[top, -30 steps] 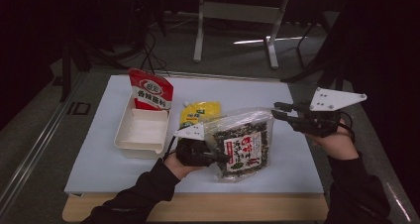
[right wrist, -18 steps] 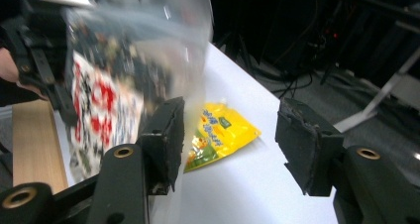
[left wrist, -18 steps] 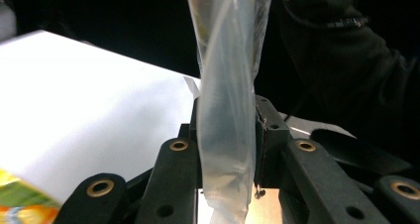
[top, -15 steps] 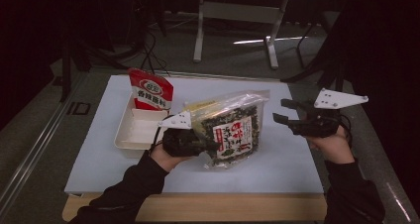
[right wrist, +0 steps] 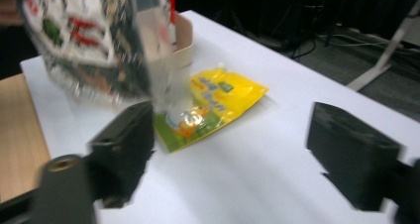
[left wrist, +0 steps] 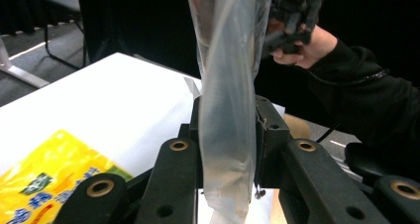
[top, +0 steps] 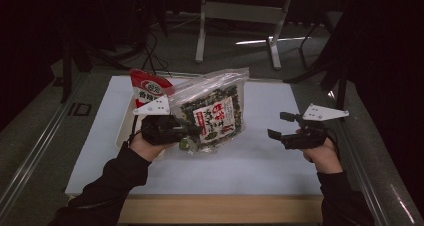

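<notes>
High view first: the left gripper [top: 192,131] holds the seaweed bag [top: 212,113] by its near edge and has carried it up and to the left, so it now hangs above the white mat [top: 280,161] near the white tray [top: 122,136] and the red snack bag [top: 149,88]. A second ago both grippers met at this bag. The right gripper [top: 277,128] has since dropped low at the right, well apart from it, and its jaws have just been opening, with nothing between them. In the left gripper view the jaws are clamped on the clear plastic [left wrist: 229,125]. The right gripper view shows the yellow packet [right wrist: 213,105] flat on the mat beyond the bag. I judge that the hand-over is done, and that the left hand alone can now bring the bag to the tray.
</notes>
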`<state>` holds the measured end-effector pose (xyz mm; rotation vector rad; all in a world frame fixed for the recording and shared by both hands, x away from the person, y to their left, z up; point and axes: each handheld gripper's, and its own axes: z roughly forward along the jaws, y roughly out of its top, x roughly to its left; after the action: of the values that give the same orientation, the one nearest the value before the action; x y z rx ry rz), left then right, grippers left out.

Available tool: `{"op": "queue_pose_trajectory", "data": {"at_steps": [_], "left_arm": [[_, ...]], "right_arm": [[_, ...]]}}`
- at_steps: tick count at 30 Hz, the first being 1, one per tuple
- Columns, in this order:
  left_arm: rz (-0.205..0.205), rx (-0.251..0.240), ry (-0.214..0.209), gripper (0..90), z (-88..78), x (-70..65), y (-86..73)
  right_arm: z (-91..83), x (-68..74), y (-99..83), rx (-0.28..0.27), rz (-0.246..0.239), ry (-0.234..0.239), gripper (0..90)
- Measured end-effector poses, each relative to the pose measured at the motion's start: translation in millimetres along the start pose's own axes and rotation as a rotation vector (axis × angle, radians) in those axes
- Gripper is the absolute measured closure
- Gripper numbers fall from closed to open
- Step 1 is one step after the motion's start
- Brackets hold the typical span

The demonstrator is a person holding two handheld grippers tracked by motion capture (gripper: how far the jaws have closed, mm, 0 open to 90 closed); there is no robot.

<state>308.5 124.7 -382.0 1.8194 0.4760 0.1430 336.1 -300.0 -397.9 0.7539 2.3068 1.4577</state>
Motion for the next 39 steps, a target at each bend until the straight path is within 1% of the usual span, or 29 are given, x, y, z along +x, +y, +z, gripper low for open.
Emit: {"op": "queue_pose_trajectory", "data": {"at_steps": [2,4,6,7,8,9,12,13,14,15,16,18,20,23,25,27,29,31,32,33,35,37,39], "left_arm": [[0.002,-0.001,0.016,76.6,-6.5,2.4,1.9],[0.001,-0.001,0.030,76.7,-12.9,5.0,3.0],[0.001,0.001,0.052,76.6,-20.0,7.8,3.5],[0.000,0.001,0.061,76.7,-23.6,9.0,3.6],[0.000,0.001,0.061,76.6,-23.6,9.0,3.6],[-0.002,-0.002,0.077,76.6,-30.4,11.9,3.6],[-0.002,-0.003,0.106,76.6,-41.6,16.1,3.2],[-0.002,-0.003,0.114,76.6,-45.9,17.9,2.7],[-0.002,-0.003,0.114,76.6,-45.9,17.9,2.7],[-0.005,-0.003,0.144,76.6,-56.4,22.5,0.8],[-0.009,-0.004,0.153,76.6,-61.4,24.9,-0.4],[-0.017,-0.003,0.178,76.6,-71.2,29.5,-3.3],[-0.026,-0.003,0.211,76.6,-81.9,33.7,-7.2],[-0.032,0.003,0.243,76.6,-94.1,38.5,-12.4],[-0.031,0.020,0.268,76.6,-102.7,42.1,-16.7],[-0.034,0.035,0.284,76.6,-109.7,45.8,-20.8],[-0.048,0.051,0.299,76.6,-115.5,49.3,-25.7],[-0.055,0.071,0.319,76.6,-120.1,51.5,-31.1],[-0.055,0.071,0.319,76.6,-120.1,51.5,-31.1],[-0.057,0.091,0.333,76.6,-124.2,53.7,-36.1],[-0.062,0.099,0.341,76.6,-127.5,55.8,-39.5],[-0.066,0.113,0.360,76.6,-131.4,58.3,-42.9],[-0.073,0.126,0.370,76.6,-133.9,61.3,-45.8]], "right_arm": [[1.4,0.8,-4.6,-0.011,0.005,0.022,13.6],[2.4,1.7,-7.1,-0.011,0.009,0.027,11.3],[2.1,2.5,-9.6,-0.030,0.012,0.041,11.4],[2.2,2.9,-10.3,-0.035,0.017,0.039,12.3],[2.2,2.9,-10.3,-0.035,0.017,0.039,12.3],[2.5,3.3,-11.2,-0.039,0.015,0.037,13.1],[5.9,5.0,-15.7,-0.041,0.001,0.022,14.1],[7.2,5.2,-17.8,-0.047,-0.015,0.017,14.9],[7.2,5.2,-17.8,-0.047,-0.015,0.017,14.9],[7.9,5.8,-19.6,-0.053,-0.024,0.020,15.9],[10.1,6.1,-23.4,-0.071,-0.045,0.034,17.3],[11.6,6.3,-25.9,-0.077,-0.058,0.045,17.4],[12.3,6.1,-27.7,-0.085,-0.057,0.061,17.4],[12.1,6.2,-29.5,-0.102,-0.054,0.071,16.4],[11.6,6.4,-30.6,-0.114,-0.056,0.066,16.2],[12.2,5.7,-31.1,-0.113,-0.058,0.061,16.1],[12.7,5.2,-31.7,-0.114,-0.056,0.060,15.7],[13.5,4.9,-32.4,-0.112,-0.056,0.056,15.7],[13.5,4.9,-32.4,-0.112,-0.056,0.056,15.7],[13.8,4.9,-32.8,-0.112,-0.055,0.057,15.7],[15.4,4.7,-34.0,-0.110,-0.051,0.058,15.6],[17.1,4.5,-34.8,-0.105,-0.050,0.061,15.6],[18.8,4.8,-35.1,-0.101,-0.050,0.062,15.6]]}}
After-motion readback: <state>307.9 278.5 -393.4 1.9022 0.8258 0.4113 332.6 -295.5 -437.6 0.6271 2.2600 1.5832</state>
